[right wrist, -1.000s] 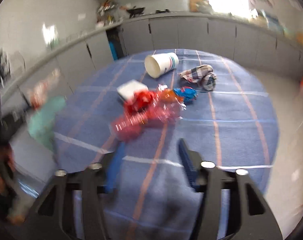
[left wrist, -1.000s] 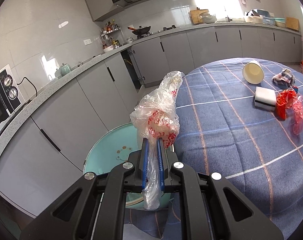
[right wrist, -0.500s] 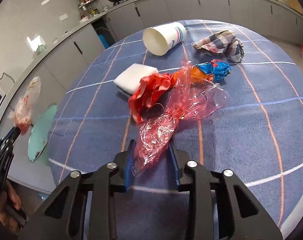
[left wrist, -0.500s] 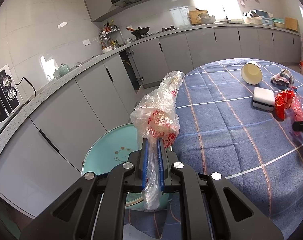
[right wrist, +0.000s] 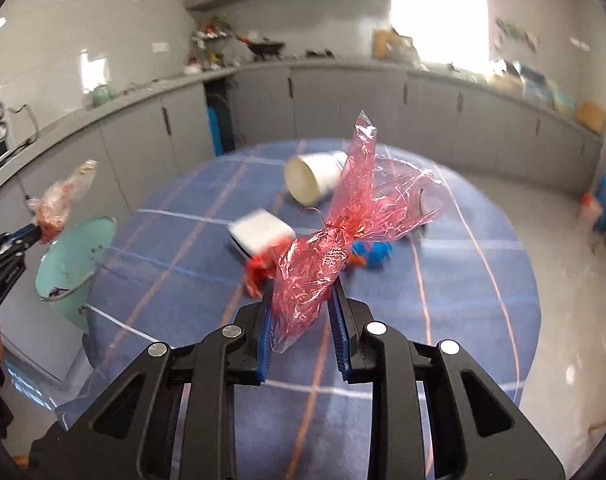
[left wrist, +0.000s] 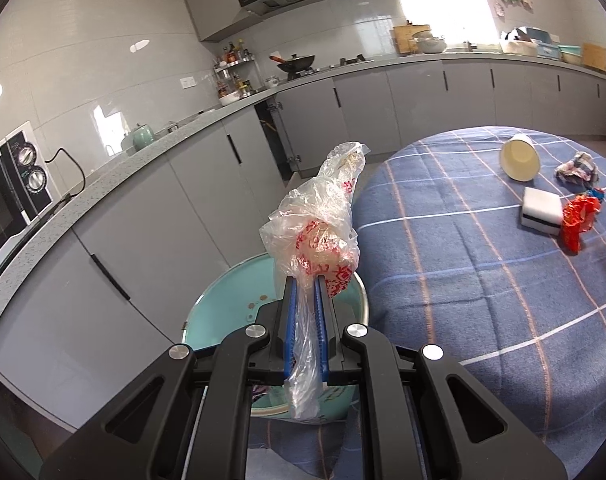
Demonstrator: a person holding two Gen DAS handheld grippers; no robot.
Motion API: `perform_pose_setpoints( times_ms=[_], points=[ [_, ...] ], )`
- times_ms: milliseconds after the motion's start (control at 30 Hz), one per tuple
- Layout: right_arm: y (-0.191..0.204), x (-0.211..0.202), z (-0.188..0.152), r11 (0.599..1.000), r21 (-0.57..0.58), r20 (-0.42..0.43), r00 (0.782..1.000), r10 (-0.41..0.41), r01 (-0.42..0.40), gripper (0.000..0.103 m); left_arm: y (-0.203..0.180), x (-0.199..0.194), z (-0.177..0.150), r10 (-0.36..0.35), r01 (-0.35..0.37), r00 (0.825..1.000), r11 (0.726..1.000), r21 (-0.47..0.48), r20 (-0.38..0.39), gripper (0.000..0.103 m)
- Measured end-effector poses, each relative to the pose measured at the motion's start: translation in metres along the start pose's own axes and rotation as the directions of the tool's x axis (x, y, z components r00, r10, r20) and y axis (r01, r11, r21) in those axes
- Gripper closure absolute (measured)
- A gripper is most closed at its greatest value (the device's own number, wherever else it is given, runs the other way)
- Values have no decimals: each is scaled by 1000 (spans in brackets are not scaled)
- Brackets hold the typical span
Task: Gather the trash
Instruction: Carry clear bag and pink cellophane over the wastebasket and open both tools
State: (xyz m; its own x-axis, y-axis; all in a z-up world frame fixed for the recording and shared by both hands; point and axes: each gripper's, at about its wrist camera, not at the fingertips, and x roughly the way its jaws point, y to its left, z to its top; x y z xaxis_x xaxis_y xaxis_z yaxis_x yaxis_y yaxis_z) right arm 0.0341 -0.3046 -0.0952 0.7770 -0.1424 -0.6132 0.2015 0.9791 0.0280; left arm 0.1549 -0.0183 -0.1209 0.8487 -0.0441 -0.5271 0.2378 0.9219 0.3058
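From the left gripper [left wrist: 305, 300], the teal bin [left wrist: 223, 300] lies open at 12 o'clock just below, its mouth partly screened by the clear plastic bag [left wrist: 323, 232] pinched there. At 9 to 11 o'clock the grey cabinets [left wrist: 143, 216] wall off that side. At 2 o'clock on the table [left wrist: 443, 280], the paper cup [left wrist: 519, 156], sponge [left wrist: 541, 212], red wrapper [left wrist: 579, 218] and checked cloth [left wrist: 579, 166] cluster together, with bare cloth nearer.

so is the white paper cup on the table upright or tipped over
Tipped over. The paper cup lies on its side on the blue tablecloth, its open mouth facing the camera.
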Motion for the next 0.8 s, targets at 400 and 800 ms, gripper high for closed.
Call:
perform_pose_setpoints(
  times_ms=[400, 800],
  points=[
    [94, 37, 31, 943, -211, 3, 965, 263, -256, 77, 44, 12, -1, 82, -86, 995, 992, -94, -49, 93],
    [151, 75, 45, 860, -339, -87, 923, 376, -382, 77, 64, 25, -3, 126, -140, 987, 980, -142, -102, 93]
  ],
)
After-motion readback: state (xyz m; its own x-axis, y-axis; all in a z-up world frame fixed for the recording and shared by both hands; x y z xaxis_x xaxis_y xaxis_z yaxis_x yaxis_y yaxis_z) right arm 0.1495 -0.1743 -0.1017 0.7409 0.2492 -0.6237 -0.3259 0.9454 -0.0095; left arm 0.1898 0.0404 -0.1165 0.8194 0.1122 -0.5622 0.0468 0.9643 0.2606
